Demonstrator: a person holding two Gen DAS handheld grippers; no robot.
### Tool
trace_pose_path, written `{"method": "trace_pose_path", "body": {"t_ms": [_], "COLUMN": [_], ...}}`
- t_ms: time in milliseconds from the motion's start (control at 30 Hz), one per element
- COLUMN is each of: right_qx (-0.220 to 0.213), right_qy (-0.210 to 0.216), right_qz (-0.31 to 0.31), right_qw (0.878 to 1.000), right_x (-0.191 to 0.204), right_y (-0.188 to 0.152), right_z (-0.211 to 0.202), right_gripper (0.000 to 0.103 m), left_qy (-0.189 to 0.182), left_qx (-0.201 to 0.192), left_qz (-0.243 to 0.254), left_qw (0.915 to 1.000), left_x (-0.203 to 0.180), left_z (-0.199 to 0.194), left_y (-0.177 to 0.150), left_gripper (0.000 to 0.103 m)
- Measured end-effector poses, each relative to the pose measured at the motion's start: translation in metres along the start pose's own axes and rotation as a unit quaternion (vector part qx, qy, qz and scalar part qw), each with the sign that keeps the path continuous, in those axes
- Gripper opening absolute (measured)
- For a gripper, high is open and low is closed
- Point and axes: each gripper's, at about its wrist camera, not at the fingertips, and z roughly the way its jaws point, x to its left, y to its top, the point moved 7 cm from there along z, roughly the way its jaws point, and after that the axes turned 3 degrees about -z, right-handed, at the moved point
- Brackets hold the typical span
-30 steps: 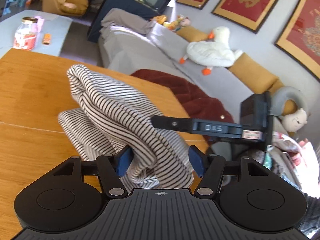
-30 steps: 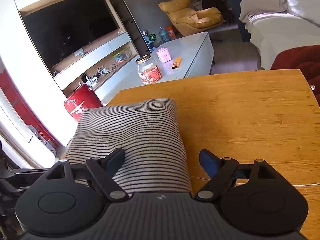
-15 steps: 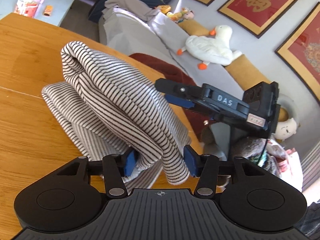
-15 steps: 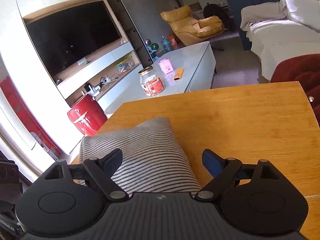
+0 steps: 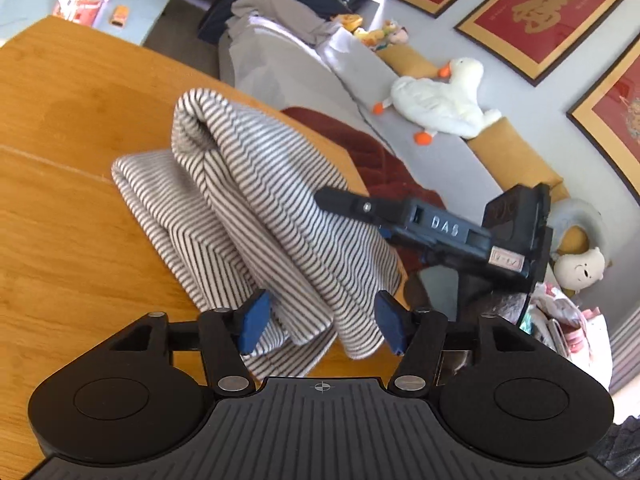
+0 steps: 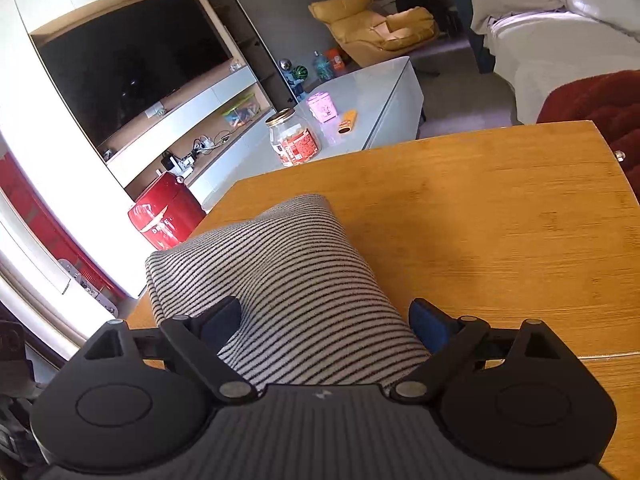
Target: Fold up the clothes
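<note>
Your left gripper (image 5: 322, 322) has its blue pads spread wide, one on each side of the striped garment (image 5: 256, 216); folds of cloth hang between them, and neither pad presses in. The garment sits in a bunched, partly folded heap near the right edge of the wooden tabletop (image 5: 60, 184), its upper fold raised into a rounded hump above a flatter layer lying on the wood. The lowest flap droops past the table edge close to your left gripper.

Your right gripper (image 6: 324, 320) is also spread wide, fingers either side of the same garment (image 6: 280, 272), which runs under the gripper body from this side. In the left wrist view, the right gripper (image 5: 404, 220) reaches in from the right, and its finger tip touches or disappears into the upper fold; you cannot tell from there whether it pinches cloth.

Beyond the far edge of the tabletop, a glass jar (image 6: 294, 138) stands on a pale low table (image 6: 384, 88). A grey sofa (image 5: 320, 80) runs along the wall, with a white goose toy (image 5: 440, 100) lying on it.
</note>
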Motion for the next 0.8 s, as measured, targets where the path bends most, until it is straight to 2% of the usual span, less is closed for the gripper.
{"method": "trace_pose_path", "body": {"t_ms": [67, 167, 233, 300, 333, 367, 400, 433, 467, 533, 600, 700, 800], "right_qx": [-0.003, -0.009, -0.014, -0.018, -0.019, -0.017, -0.015, -0.015, -0.017, -0.027, -0.045, -0.052, -0.04], "right_qy": [-0.003, -0.008, -0.01, -0.009, -0.005, 0.003, 0.011, 0.015, 0.019, 0.029, 0.059, 0.102, 0.093], "right_qz": [-0.002, -0.001, 0.006, 0.018, 0.03, 0.043, 0.056, 0.063, 0.066, 0.062, 0.055, 0.026, -0.037], "right_qw": [1.0, 1.0, 1.0, 1.0, 0.999, 0.999, 0.998, 0.998, 0.998, 0.997, 0.996, 0.993, 0.994], "right_x": [0.0, 0.0, -0.003, -0.006, -0.009, -0.011, -0.013, -0.014, -0.013, -0.005, 0.009, 0.034, 0.057], "right_y": [0.001, 0.002, 0.002, 0.0, -0.001, -0.003, -0.005, -0.006, -0.006, -0.002, 0.007, 0.016, 0.013], "right_z": [-0.001, -0.003, -0.005, -0.007, -0.007, -0.007, -0.007, -0.007, -0.008, -0.015, -0.025, -0.033, -0.027], "right_gripper": [0.093, 0.095, 0.096, 0.097, 0.097, 0.097, 0.097, 0.097, 0.097, 0.097, 0.097, 0.097, 0.097], "left_qy": [0.009, 0.04, 0.039, 0.044, 0.051, 0.06, 0.06, 0.054, 0.047, 0.027, 0.016, 0.032, 0.049], "left_qx": [-0.014, -0.013, -0.007, -0.012, -0.016, -0.019, -0.022, -0.026, -0.029, -0.048, -0.063, -0.051, -0.039], "left_qz": [0.001, 0.001, -0.007, 0.009, 0.02, 0.029, 0.032, 0.03, 0.029, 0.029, 0.025, -0.007, -0.038], "left_qw": [0.9999, 0.9991, 0.9992, 0.9989, 0.9984, 0.9976, 0.9974, 0.9978, 0.9981, 0.998, 0.9976, 0.9982, 0.9973], "left_x": [-0.003, 0.002, 0.006, 0.004, 0.003, 0.002, 0.0, -0.002, -0.005, -0.013, -0.013, 0.013, 0.039], "left_z": [0.002, 0.017, 0.026, 0.033, 0.037, 0.04, 0.041, 0.038, 0.036, 0.02, 0.005, 0.0, -0.004], "left_y": [0.011, 0.018, 0.017, 0.016, 0.016, 0.017, 0.019, 0.021, 0.024, 0.031, 0.035, 0.026, 0.017], "left_gripper": [0.088, 0.088, 0.088, 0.087, 0.08, 0.061, 0.047, 0.044, 0.035, 0.033, 0.032, 0.031, 0.031]}}
